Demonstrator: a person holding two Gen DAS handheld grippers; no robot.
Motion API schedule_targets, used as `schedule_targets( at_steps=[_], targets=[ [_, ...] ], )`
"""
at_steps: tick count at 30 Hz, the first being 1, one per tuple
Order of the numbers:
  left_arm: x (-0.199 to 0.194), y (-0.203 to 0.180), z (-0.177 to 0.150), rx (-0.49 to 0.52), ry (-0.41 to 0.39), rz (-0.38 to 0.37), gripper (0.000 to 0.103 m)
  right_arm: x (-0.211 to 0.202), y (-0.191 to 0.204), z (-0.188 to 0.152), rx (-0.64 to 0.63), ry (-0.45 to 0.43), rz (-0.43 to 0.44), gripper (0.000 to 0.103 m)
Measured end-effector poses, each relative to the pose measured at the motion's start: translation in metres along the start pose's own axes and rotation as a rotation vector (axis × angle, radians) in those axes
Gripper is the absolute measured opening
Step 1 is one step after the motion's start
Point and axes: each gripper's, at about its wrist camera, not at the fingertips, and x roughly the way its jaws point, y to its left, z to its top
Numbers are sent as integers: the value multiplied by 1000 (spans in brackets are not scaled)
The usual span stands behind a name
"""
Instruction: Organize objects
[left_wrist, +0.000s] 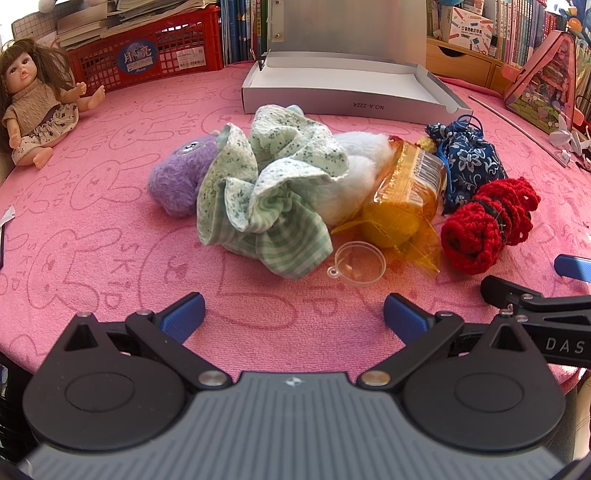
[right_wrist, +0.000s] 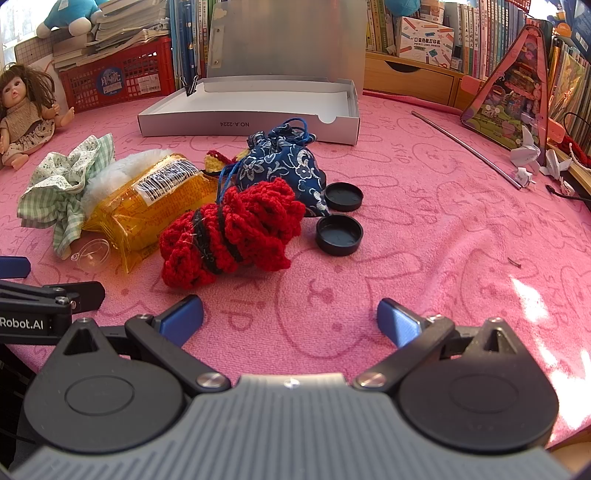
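Red crochet bundle lies lengthwise, slanting toward the blue pouch.

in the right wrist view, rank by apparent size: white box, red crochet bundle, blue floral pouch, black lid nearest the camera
1. white box
2. red crochet bundle, though nearness inflates it
3. blue floral pouch
4. black lid
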Motion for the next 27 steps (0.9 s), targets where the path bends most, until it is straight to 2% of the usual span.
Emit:
schedule_targets(
  at_steps=[23,27],
  targets=[
    [1,2,-4,13,-10,-11,103,1,-1,-3,7,-18,-5,103],
    [1,4,-3,15,-7,-16,103,-1,1,-2,10,-20,18,103]
  ],
)
